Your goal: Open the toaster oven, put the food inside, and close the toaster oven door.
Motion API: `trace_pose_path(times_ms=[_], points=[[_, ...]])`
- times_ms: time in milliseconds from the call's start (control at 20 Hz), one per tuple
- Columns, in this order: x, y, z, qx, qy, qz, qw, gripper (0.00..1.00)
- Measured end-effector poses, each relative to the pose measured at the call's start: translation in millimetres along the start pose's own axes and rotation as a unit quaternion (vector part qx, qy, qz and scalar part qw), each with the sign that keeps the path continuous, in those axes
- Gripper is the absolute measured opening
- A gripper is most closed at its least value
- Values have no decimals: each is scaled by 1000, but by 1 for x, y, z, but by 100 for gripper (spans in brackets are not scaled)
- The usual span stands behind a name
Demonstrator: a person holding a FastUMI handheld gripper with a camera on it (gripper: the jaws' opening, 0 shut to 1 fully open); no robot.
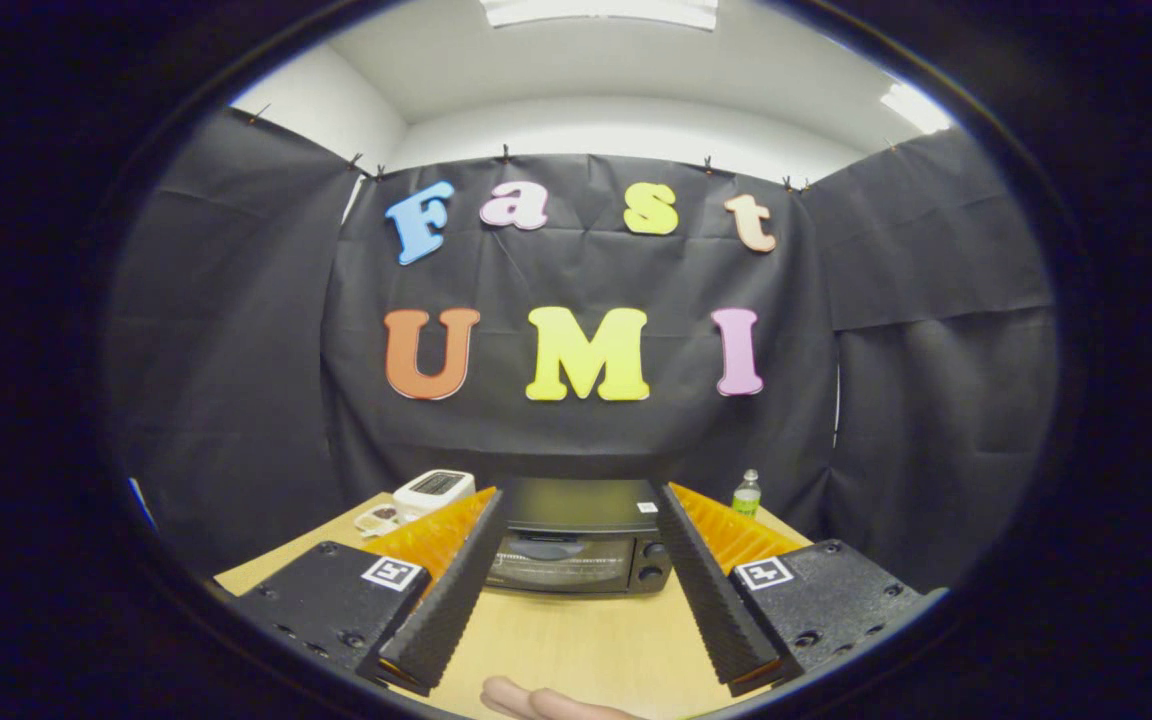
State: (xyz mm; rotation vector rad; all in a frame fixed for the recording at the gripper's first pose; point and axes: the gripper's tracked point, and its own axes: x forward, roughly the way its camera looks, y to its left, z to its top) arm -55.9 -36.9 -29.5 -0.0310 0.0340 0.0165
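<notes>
A black toaster oven (578, 545) stands at the far side of the wooden table (576, 640), its glass door shut and two knobs on its right side. My gripper (581, 500) is open, held well back from the oven, and the oven shows between its two fingers. Nothing lies between the fingers. To the left of the oven a small plate with food (377, 518) rests on the table, beyond my left finger (451, 590).
A white appliance (433, 489) sits behind the plate at the back left. A small green bottle (747, 494) stands to the right of the oven. A person's hand (536, 703) shows at the near table edge, below the fingers.
</notes>
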Motion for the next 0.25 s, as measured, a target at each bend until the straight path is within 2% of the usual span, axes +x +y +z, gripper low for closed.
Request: trace_pose_path(times_ms=[250], points=[[0, 9, -1, -9, -2, 0, 1000, 98]])
